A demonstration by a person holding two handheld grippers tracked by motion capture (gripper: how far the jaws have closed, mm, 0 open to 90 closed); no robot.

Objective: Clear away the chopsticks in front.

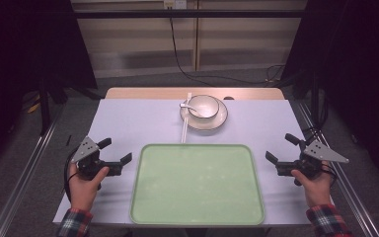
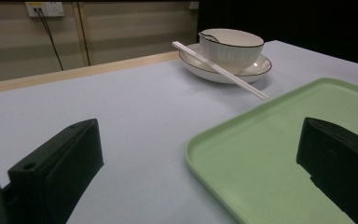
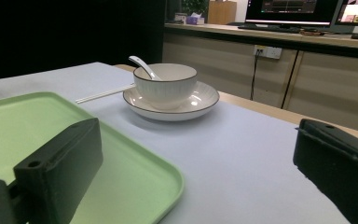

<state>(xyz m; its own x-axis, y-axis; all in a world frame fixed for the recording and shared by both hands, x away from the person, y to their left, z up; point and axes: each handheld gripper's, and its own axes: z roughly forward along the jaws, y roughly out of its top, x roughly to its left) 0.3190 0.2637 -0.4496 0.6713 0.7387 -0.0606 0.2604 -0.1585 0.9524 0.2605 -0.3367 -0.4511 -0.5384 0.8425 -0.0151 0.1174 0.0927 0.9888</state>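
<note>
A pale green tray (image 1: 197,217) lies empty at the front middle of the table. Behind it a white bowl (image 1: 203,106) with a dark rim stands on a white plate (image 1: 221,120), and a white spoon (image 1: 185,104) rests in the bowl. White chopsticks (image 1: 185,121) lean on the plate's left rim. My left gripper (image 1: 114,150) is held left of the tray, open and empty. Right of the tray, my right gripper (image 1: 281,147) is also open with nothing between its jaws. The bowl (image 2: 230,46) and chopsticks (image 2: 219,70) appear ahead in the left gripper view, the bowl (image 3: 165,85) and spoon (image 3: 142,66) in the right gripper view.
The table (image 1: 128,118) has a lavender cover with a wooden strip along its far edge. Black cables hang down the wall behind. Metal rails run along the floor on both sides. Monitors (image 3: 289,8) stand on a counter in the right gripper view.
</note>
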